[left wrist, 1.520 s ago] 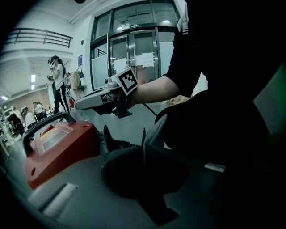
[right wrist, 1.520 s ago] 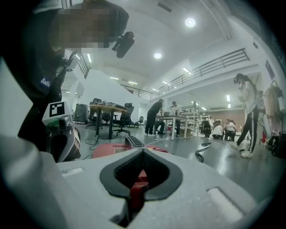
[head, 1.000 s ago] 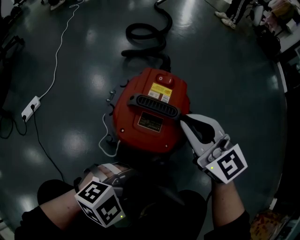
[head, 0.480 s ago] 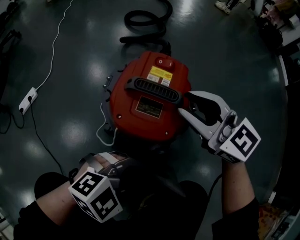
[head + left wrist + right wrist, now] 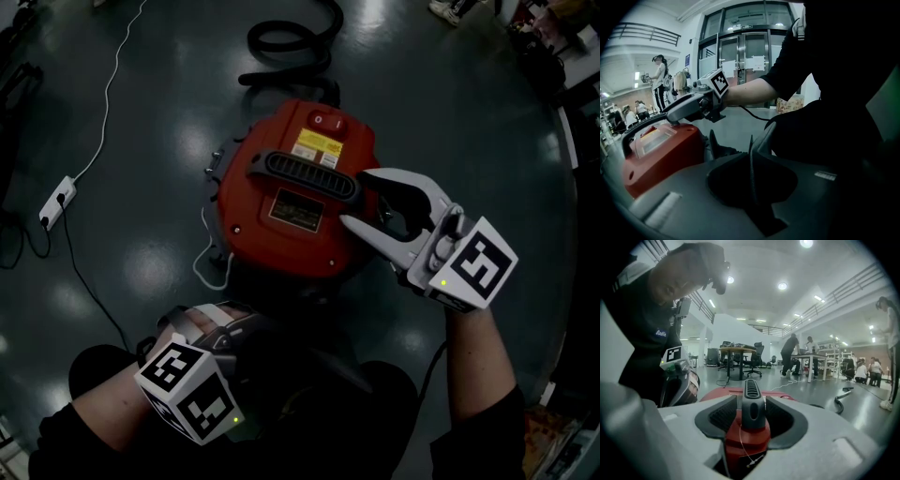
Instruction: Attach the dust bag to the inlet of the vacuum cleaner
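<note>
We see the vacuum cleaner standing on the dark glossy floor in the middle of the head view. Its round red top faces us, and a black handle runs across it. A yellow label sits just above the handle. A black hose lies coiled at the top of the frame.

The right gripper reaches in from the right edge. Its jaws have just been opening and now stand wide. The right end of the handle is between them. In the right gripper view there is a gap on each side of the handle, so the pads do not press on it. It is let go, not held.

The left gripper sits at the lower left of the head view, close to the person's dark clothes and just below the vacuum cleaner. In the left gripper view its jaws are drawn together, with only a thin dark line between the pads. We cannot tell whether they pinch anything thin. That view also shows the red top at the left, with the right gripper over it.

We cannot tell whether any of the dark shapes at the bottom of the head view is the dust bag.

A white power strip lies at the left edge. A white cable runs from it toward the upper left.
</note>
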A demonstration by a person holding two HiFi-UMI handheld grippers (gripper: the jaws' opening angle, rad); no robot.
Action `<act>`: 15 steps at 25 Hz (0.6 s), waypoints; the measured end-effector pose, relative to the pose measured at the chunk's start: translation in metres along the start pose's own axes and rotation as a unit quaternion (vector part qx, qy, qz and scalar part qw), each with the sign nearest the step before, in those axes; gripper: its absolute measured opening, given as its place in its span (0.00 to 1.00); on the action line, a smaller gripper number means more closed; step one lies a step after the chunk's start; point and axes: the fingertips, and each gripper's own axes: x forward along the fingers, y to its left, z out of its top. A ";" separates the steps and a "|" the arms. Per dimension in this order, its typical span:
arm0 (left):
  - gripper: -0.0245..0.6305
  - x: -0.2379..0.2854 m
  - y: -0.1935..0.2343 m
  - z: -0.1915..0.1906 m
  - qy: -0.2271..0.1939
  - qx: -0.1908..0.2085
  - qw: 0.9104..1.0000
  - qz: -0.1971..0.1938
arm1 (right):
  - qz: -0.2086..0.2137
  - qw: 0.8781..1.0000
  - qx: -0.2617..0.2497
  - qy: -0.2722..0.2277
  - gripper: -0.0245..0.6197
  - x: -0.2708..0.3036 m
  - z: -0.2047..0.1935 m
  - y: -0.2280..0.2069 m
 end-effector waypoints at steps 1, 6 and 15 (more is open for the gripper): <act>0.09 0.000 0.000 0.000 0.000 0.000 1.000 0.001 | 0.005 1.000 -0.005 0.004 0.33 0.005 -0.001 0.000; 0.09 -0.001 0.000 0.000 0.005 0.003 1.000 0.007 | 0.016 1.000 -0.018 0.020 0.28 0.014 -0.006 -0.001; 0.09 -0.003 0.004 -0.003 0.009 -0.028 1.000 0.009 | 0.015 0.999 -0.022 0.035 0.28 0.014 -0.007 -0.002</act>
